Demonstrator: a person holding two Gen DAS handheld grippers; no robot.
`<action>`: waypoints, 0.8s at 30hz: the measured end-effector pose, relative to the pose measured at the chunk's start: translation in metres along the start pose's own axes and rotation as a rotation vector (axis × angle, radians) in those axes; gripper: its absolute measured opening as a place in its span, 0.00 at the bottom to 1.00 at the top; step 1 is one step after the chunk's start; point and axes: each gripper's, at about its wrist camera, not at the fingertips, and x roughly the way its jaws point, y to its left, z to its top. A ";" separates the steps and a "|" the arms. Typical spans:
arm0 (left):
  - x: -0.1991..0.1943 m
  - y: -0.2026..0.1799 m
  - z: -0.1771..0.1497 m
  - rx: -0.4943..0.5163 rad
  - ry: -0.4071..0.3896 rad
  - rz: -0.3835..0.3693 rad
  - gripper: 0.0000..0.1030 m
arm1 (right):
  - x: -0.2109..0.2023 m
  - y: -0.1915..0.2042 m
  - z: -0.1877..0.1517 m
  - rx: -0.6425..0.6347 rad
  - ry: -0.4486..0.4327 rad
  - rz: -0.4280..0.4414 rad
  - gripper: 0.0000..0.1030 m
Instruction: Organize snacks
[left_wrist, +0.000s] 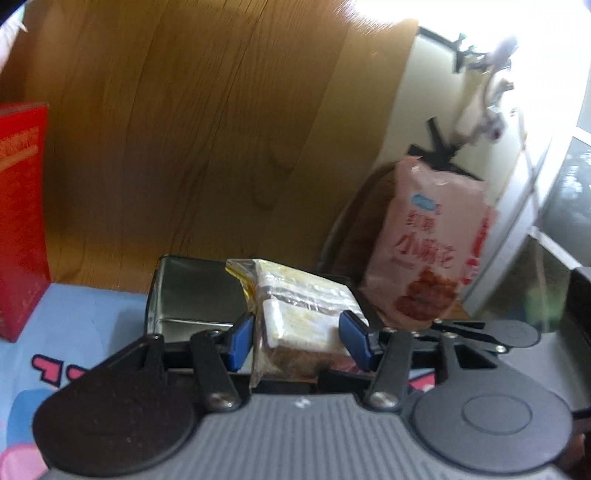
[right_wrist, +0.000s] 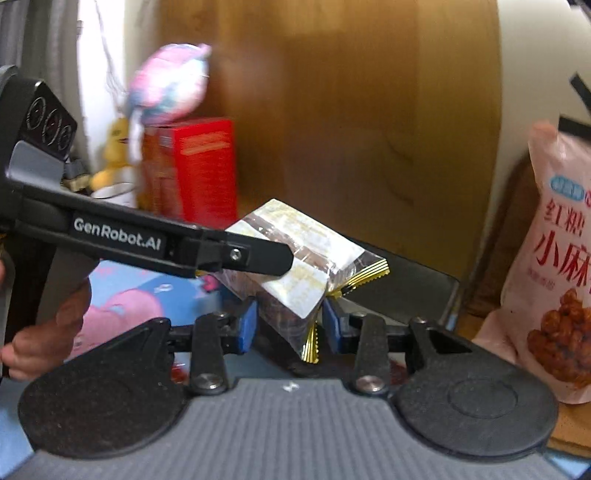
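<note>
Hard to see: both views are blurry. The red box (left_wrist: 20, 218) is cut off at the left edge of the left view. The pink bag (right_wrist: 557, 266) is cut off at the right edge of the right view. The print on the snack pack (left_wrist: 306, 314) cannot be read. The soft toys (right_wrist: 162, 88) far left are just a smear.
Snack pack: a clear packet with white slabs and gold edges. It sits between the blue pads of both grippers, up off the table (left_wrist: 74, 314).
Left hand-held gripper (left_wrist: 301, 334): partly closed, its two blue pads press on the pack's sides. In the right view its black arm comes in from the left and lies across the pack's top.
Right hand-held gripper (right_wrist: 290, 326): partly closed too, pinching the near corner of the same pack.
Tin (left_wrist: 192, 295): a shiny metal box, just behind the pack on the left.
Pink bag: stands on the right, past the pack, apart from it.
Hand (right_wrist: 48, 332): bare fingers at the left edge of the right view, holding the left gripper.
</note>
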 end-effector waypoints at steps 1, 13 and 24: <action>0.006 0.002 0.000 -0.010 -0.002 0.011 0.52 | 0.004 -0.001 -0.001 -0.001 0.002 -0.006 0.41; -0.061 0.000 -0.059 -0.057 -0.002 -0.114 0.54 | -0.060 -0.031 -0.057 0.298 -0.103 0.027 0.51; -0.069 -0.001 -0.139 -0.205 0.148 -0.136 0.47 | -0.060 0.008 -0.086 0.360 0.010 0.079 0.29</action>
